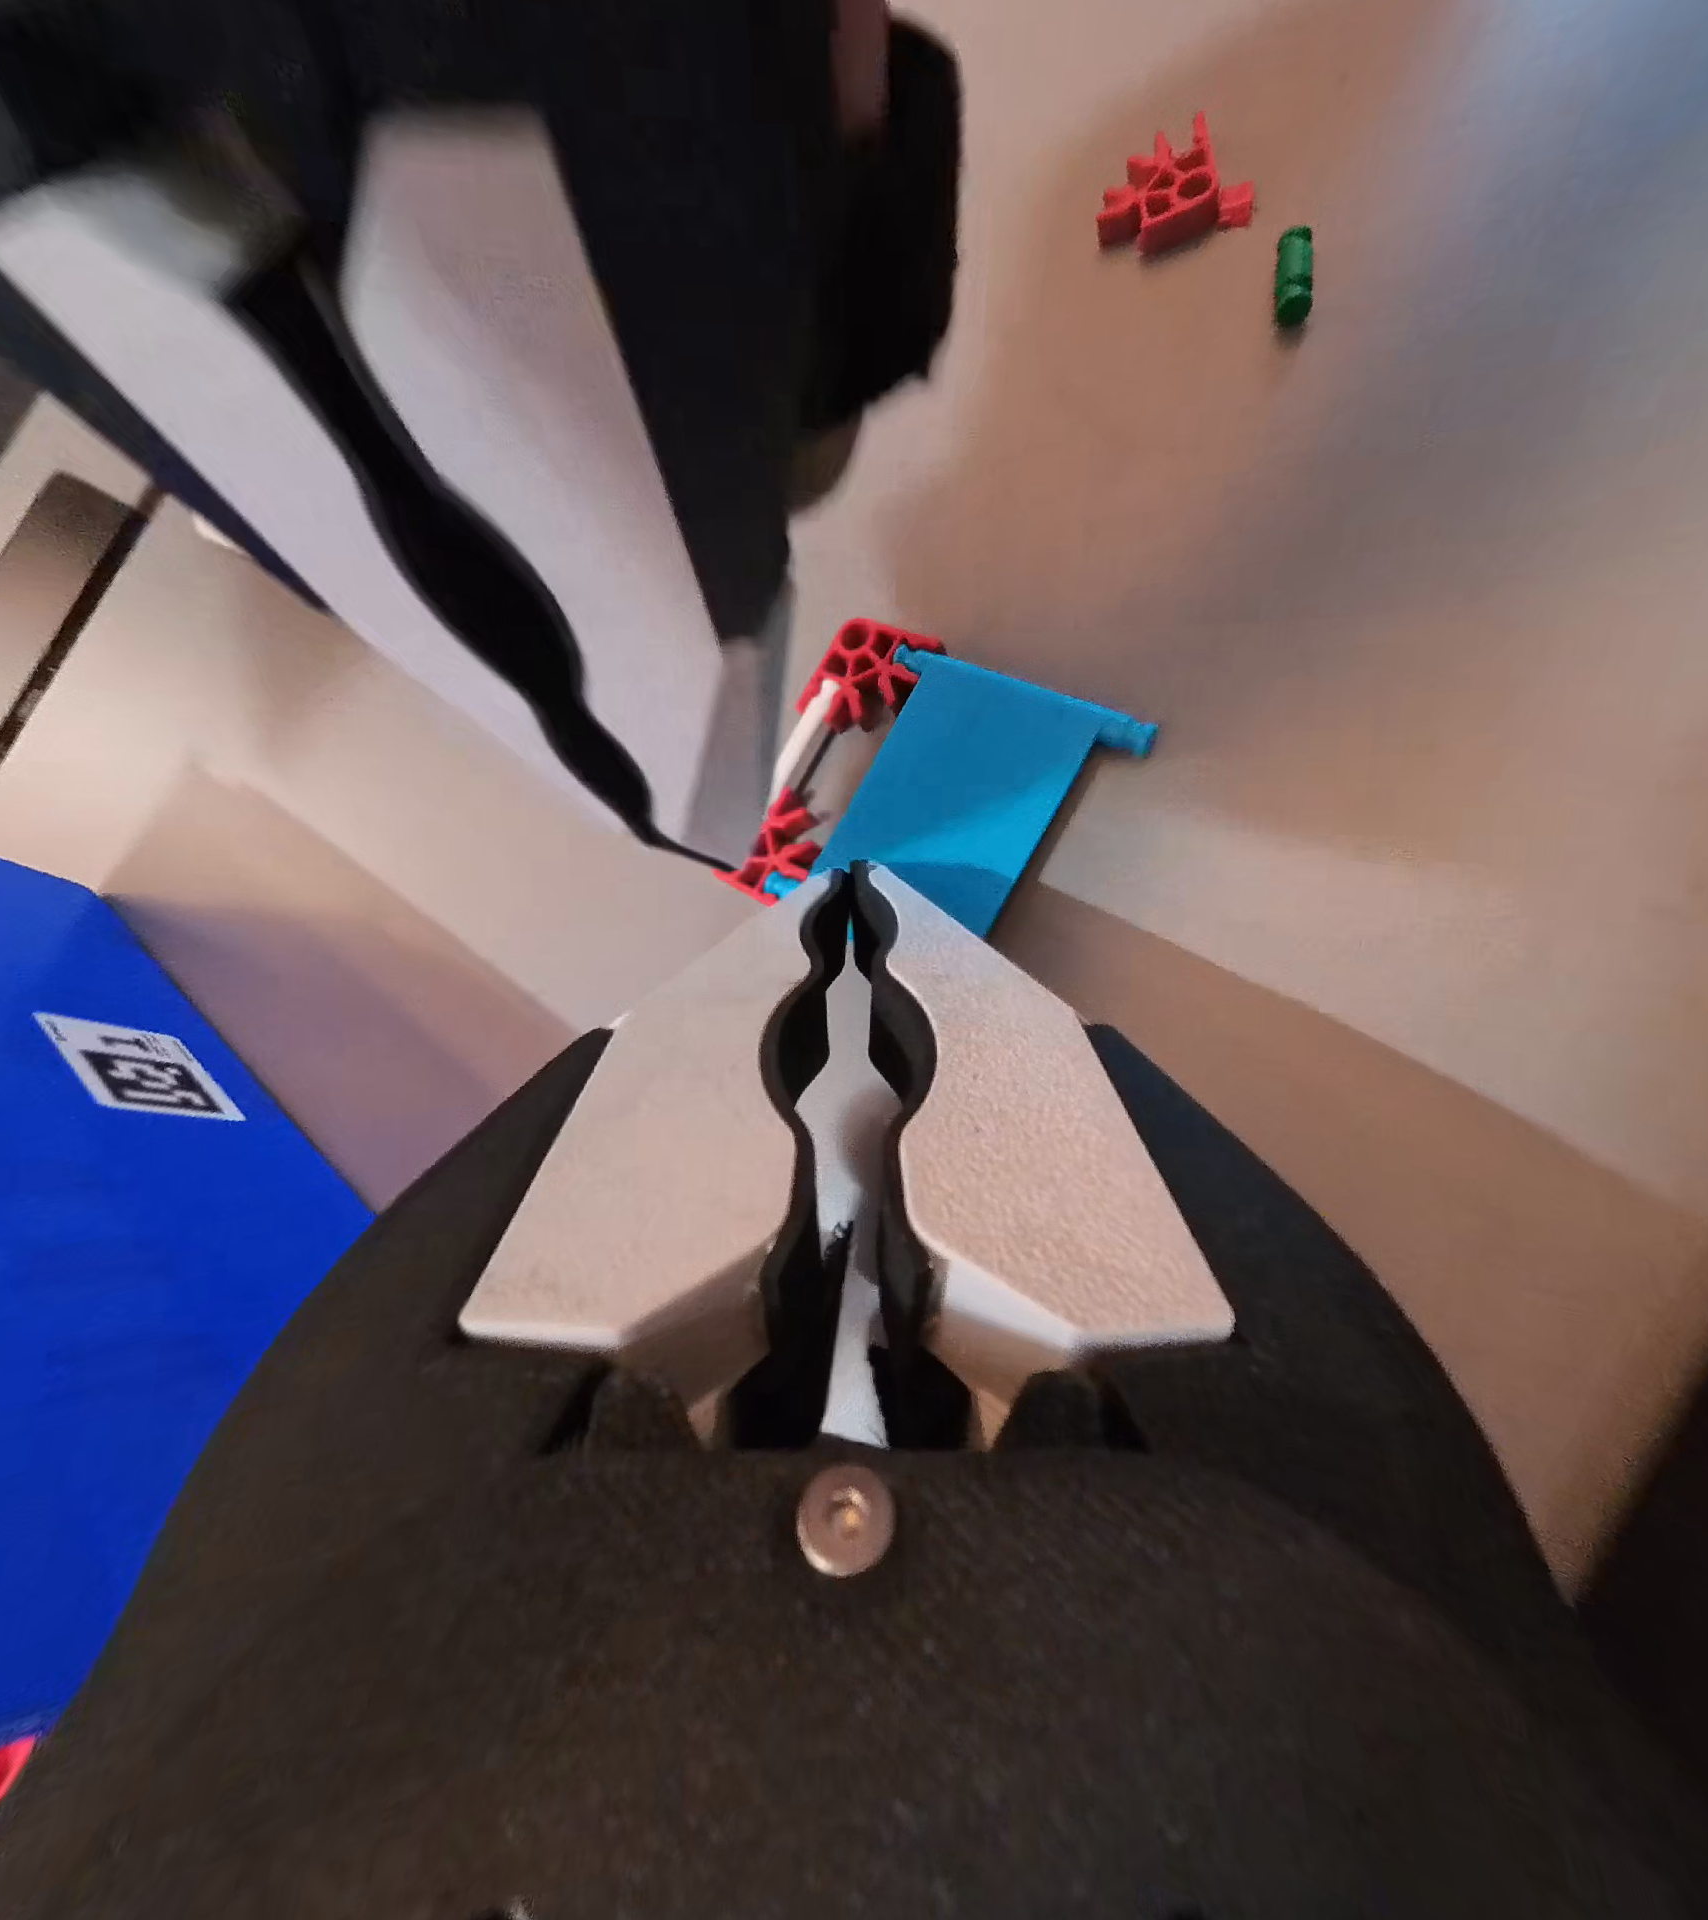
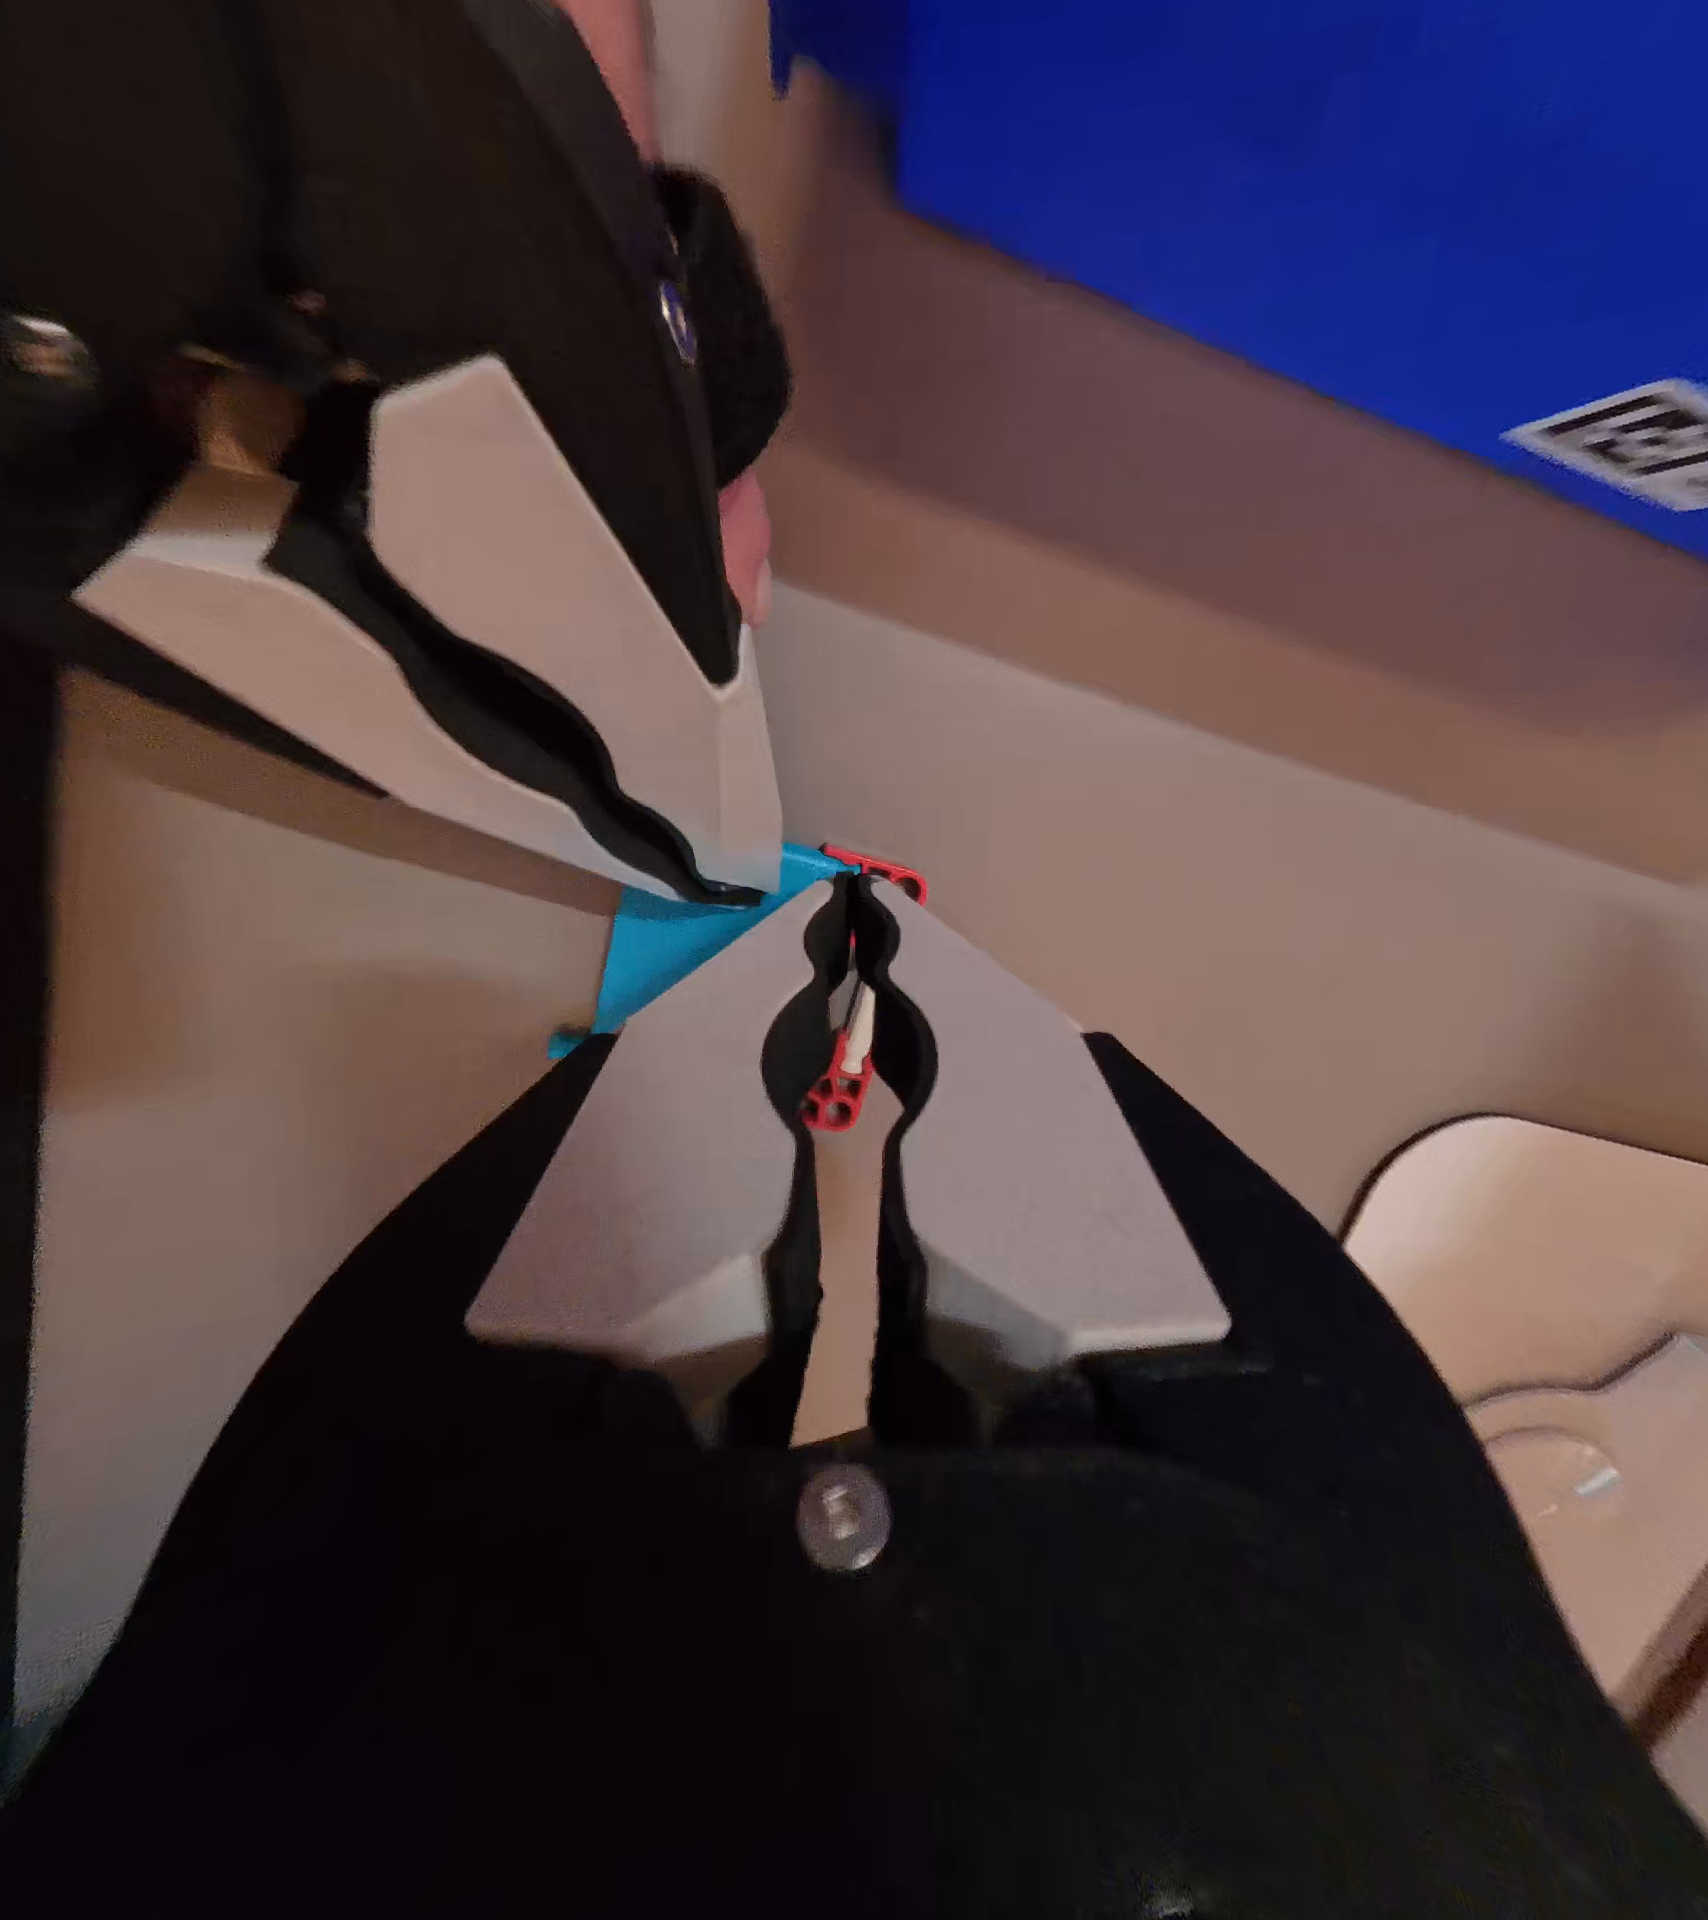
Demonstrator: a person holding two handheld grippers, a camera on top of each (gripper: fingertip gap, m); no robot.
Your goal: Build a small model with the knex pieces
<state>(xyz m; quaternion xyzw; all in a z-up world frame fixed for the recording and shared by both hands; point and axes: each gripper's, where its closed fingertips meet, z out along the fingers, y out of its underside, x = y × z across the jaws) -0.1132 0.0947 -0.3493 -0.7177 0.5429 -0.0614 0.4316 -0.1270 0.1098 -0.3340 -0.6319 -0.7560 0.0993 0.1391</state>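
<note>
A small toy assembly is held above the tan table (image 1: 1349, 623). It is a light blue panel (image 1: 964, 769) joined to two red connectors (image 1: 865, 665) with a white rod (image 1: 798, 743) between them. My left gripper (image 1: 848, 883) is shut on the near edge of the blue panel. It also shows in the right wrist view (image 2: 725, 888), gripping the blue panel (image 2: 663, 945). My right gripper (image 2: 850, 888) is shut on a red connector (image 2: 881, 868) of the assembly. The white rod (image 2: 860, 1023) shows between its fingers. It also shows in the left wrist view (image 1: 715, 857), reaching in from the upper left.
A loose red connector (image 1: 1177, 197) and a short green rod (image 1: 1291, 275) lie on the table farther off. A blue cloth-covered object (image 1: 50, 1247) with a black-and-white tag (image 1: 138, 1065) stands to the left. A person's dark sleeve (image 1: 777, 208) is behind the right gripper. Both grippers' tips are close together, under 4 cm apart.
</note>
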